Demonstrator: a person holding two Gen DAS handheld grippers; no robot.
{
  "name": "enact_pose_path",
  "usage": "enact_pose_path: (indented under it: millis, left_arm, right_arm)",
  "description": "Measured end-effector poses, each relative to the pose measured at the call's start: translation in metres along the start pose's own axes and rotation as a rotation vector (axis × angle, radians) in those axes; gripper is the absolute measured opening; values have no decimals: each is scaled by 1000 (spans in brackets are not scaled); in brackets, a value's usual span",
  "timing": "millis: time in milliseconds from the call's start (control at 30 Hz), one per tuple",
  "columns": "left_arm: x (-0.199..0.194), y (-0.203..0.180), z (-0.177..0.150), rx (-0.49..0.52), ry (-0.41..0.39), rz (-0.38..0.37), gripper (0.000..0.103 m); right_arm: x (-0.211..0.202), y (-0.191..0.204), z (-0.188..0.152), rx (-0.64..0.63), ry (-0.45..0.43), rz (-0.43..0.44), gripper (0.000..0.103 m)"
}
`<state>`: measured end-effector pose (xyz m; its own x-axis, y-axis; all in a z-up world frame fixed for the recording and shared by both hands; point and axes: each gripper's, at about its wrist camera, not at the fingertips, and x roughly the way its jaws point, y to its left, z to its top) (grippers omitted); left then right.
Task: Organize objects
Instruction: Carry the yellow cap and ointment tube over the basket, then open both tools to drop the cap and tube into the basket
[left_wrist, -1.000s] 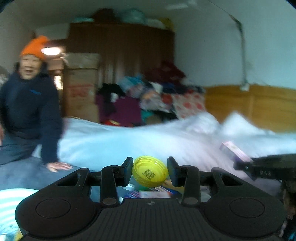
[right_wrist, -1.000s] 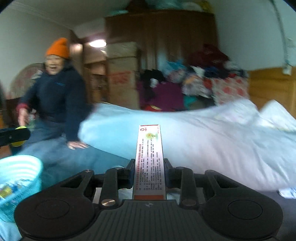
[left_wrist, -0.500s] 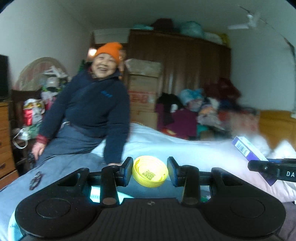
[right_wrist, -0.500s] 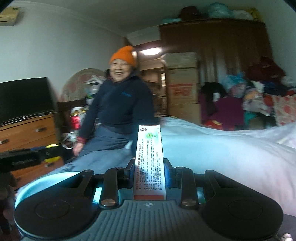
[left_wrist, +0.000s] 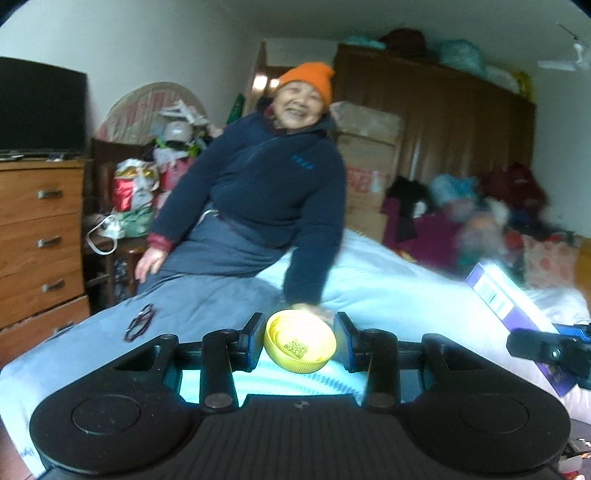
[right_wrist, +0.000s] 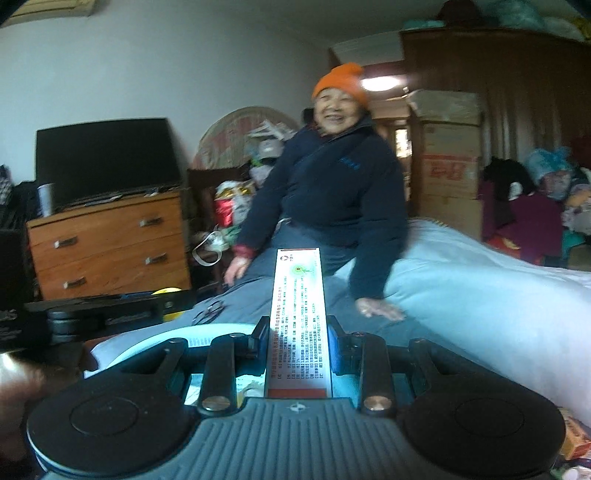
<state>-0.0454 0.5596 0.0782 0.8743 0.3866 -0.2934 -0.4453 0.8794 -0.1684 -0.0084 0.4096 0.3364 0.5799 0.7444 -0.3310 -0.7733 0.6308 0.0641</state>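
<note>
Meanwhile, the left claw (left_wrist: 299, 341) is pinching a yellow cap (left_wrist: 300, 345) above the bed (left_wrist: 388, 295), while the right claw (right_wrist: 297, 341) is gripping a long narrow box (right_wrist: 298, 321) upright.

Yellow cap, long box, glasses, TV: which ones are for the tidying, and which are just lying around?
For tidying:
yellow cap, in the left gripper
long box, in the right gripper

Just lying around:
glasses on the bed
TV on the dresser

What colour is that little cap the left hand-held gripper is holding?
Yellow, with a small printed code inside the cap; clearest in the left wrist view.
</note>
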Motion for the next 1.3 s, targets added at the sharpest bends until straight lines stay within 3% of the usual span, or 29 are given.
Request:
enact_pose_path:
  millis: [267,600,633,700,900,1100,1300]
  left_arm:
    - [12,23,-6,-14,44,34,41]
    - [25,32,-12,0,87,56,42]
    - [26,31,-12,9,94,56,43]
    - [26,31,-11,15,76,72,70]
    - [18,29,-5,15,28,109,79]
    - [4,-9,-1,58,-13,4,84]
    - [-8,-73,-2,102,-48,-167,88]
  right_arm:
    - [29,45,-9,-34,68,71,32]
    - [45,49,-17,-31,103,83,33]
    - [47,50,-17,-36,102,70,34]
    - [49,48,-14,-35,84,49,55]
    - [32,29,-16,3,32,29,58]
    - [-2,-10,-39,70,10,-46,59]
    - [-54,-67,-90,144,-2,-218,67]
